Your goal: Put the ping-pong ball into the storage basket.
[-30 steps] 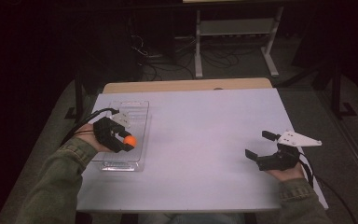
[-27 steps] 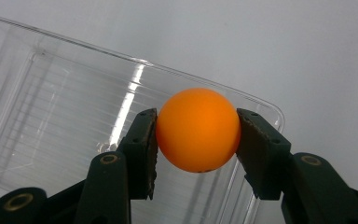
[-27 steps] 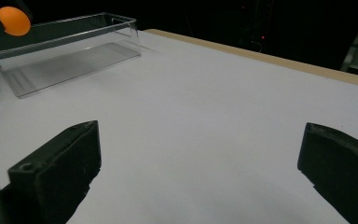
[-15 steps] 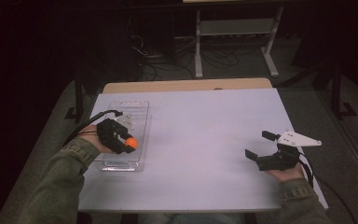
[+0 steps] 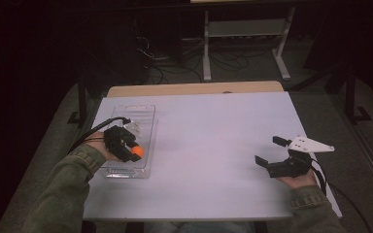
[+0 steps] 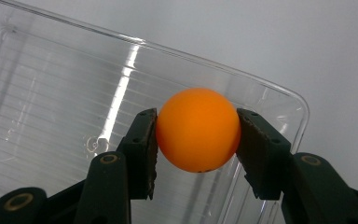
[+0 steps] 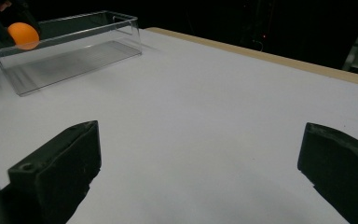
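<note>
An orange ball (image 6: 198,129) sits clamped between the two black jaws of my left gripper (image 5: 135,149), which is shut on it. The ball (image 5: 137,152) hangs just above the near right part of a clear plastic tray (image 5: 145,112) at the table's left side. From the right gripper view the ball (image 7: 23,35) appears over the tray's (image 7: 74,58) far end. My right gripper (image 5: 271,152) rests low over the white table (image 5: 213,141) near its right front, jaws wide apart and nothing between them.
The tray looks bare inside apart from a small clear bump in its floor (image 6: 93,143). A tan strip (image 5: 194,89) runs along the table's far edge. Beyond it stand a metal stand (image 5: 245,34) and cables on a dark floor.
My left gripper has shifted slightly toward the near end of the tray with the ball still held. The right gripper has stayed where it was.
</note>
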The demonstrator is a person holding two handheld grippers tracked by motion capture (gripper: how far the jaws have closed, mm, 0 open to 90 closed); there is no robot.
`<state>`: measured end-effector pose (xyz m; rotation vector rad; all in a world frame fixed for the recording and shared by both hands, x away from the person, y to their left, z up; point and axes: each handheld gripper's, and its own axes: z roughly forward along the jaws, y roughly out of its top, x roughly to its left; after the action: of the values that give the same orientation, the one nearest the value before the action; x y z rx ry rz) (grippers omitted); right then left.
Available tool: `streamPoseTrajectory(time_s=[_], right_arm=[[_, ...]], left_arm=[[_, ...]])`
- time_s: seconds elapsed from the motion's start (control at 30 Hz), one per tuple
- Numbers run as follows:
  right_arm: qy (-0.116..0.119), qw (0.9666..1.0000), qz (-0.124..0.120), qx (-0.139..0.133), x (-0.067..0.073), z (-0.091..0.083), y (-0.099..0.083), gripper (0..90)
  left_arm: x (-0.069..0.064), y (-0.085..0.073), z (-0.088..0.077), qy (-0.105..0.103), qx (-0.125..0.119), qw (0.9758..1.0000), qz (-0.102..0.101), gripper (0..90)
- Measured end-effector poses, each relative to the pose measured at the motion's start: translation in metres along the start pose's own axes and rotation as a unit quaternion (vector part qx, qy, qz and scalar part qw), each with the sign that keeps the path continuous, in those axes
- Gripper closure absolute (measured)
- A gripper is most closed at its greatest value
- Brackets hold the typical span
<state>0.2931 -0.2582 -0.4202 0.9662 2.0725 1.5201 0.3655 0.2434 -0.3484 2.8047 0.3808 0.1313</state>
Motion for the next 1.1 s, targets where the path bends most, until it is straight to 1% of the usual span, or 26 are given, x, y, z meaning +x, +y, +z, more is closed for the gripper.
streamPoseTrajectory(time_s=[0.13, 0.23, 0.33, 0.6, 0.77, 0.97, 1.03, 1.1], right_arm=[[-0.001, 1.0, 0.0, -0.001, 0.0, 0.0, 0.0, 0.0], [0.0, 1.0, -0.001, 0.001, 0.0, 0.0, 0.0, 0.0], [0.001, 1.0, -0.002, 0.002, 0.0, 0.001, 0.0, 0.0], [0.001, 1.0, -0.002, 0.002, 0.0, 0.001, 0.0, 0.0], [0.001, 1.0, -0.002, 0.003, 0.0, 0.001, 0.0, 0.0], [0.001, 1.0, -0.002, 0.003, 0.0, 0.001, 0.0, 0.0], [0.001, 1.0, -0.002, 0.004, 0.0, 0.001, 0.0, 0.0], [0.001, 1.0, -0.002, 0.003, 0.0, 0.001, 0.0, 0.0]], left_arm=[[0.0, -0.001, 0.005, -0.003, 0.004, 1.0, -0.003, 50.6], [-0.002, -0.001, 0.009, -0.001, 0.012, 0.9999, 0.002, 50.6], [-0.002, -0.001, 0.012, -0.003, 0.014, 0.9999, 0.004, 50.6], [0.002, -0.005, 0.02, -0.011, 0.022, 0.9997, -0.003, 50.6], [0.006, -0.008, 0.026, -0.016, 0.02, 0.9996, -0.011, 50.5], [0.007, -0.012, 0.034, -0.025, 0.019, 0.9993, -0.021, 50.5], [0.007, -0.013, 0.034, -0.026, 0.017, 0.9992, -0.025, 50.5], [0.008, -0.013, 0.034, -0.025, 0.016, 0.9993, -0.024, 50.5]])
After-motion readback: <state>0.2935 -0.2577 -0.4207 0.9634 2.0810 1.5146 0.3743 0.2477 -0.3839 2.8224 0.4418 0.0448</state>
